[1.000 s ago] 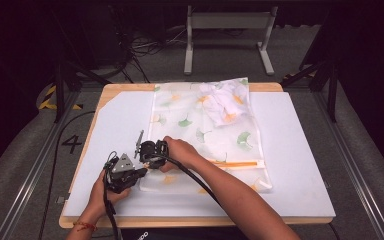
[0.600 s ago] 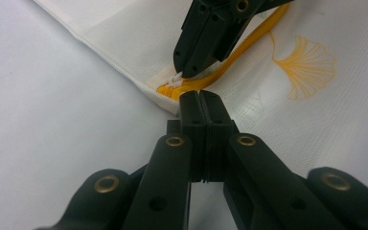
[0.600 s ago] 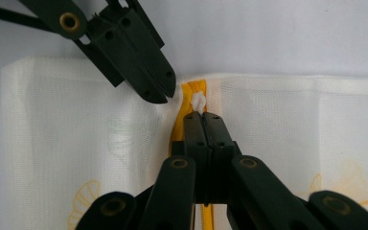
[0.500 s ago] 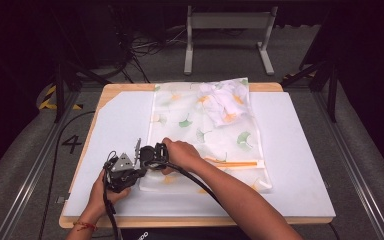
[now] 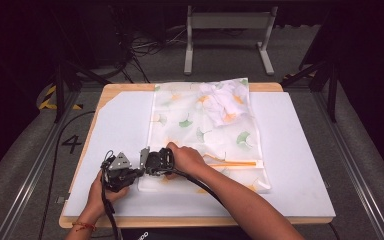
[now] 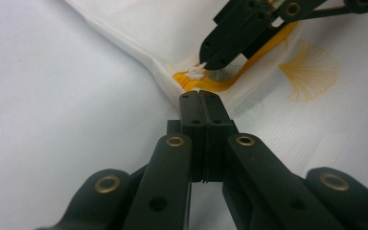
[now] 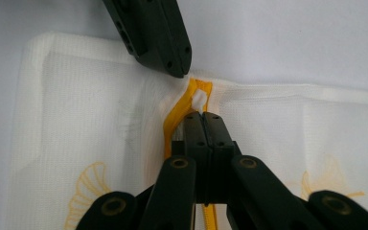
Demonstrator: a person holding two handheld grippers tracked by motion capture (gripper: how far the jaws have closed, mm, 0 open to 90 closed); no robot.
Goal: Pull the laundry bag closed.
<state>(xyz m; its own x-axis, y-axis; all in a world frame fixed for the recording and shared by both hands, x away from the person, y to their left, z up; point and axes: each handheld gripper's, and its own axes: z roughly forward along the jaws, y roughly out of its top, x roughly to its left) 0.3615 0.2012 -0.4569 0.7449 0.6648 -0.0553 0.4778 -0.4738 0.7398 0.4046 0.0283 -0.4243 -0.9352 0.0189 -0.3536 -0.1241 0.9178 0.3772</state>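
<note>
It looked like a recording lab: a bench (image 5: 300, 200) under a white mat, dark surroundings, loose cables (image 5: 140, 47) on grey carpet, metal rails (image 5: 27, 170) and a stand frame (image 5: 227, 22) behind.

Open white board (image 5: 115, 120) along the left edge and again along the right edge, wide enough to pass. Blocked at the near left corner by two grippers, left (image 5: 130, 172) and right (image 5: 145, 161), tips almost touching over the zipper (image 6: 211, 84). Middle covered by a flat patterned bag (image 5: 205, 130), rumpled at the far edge.
</note>
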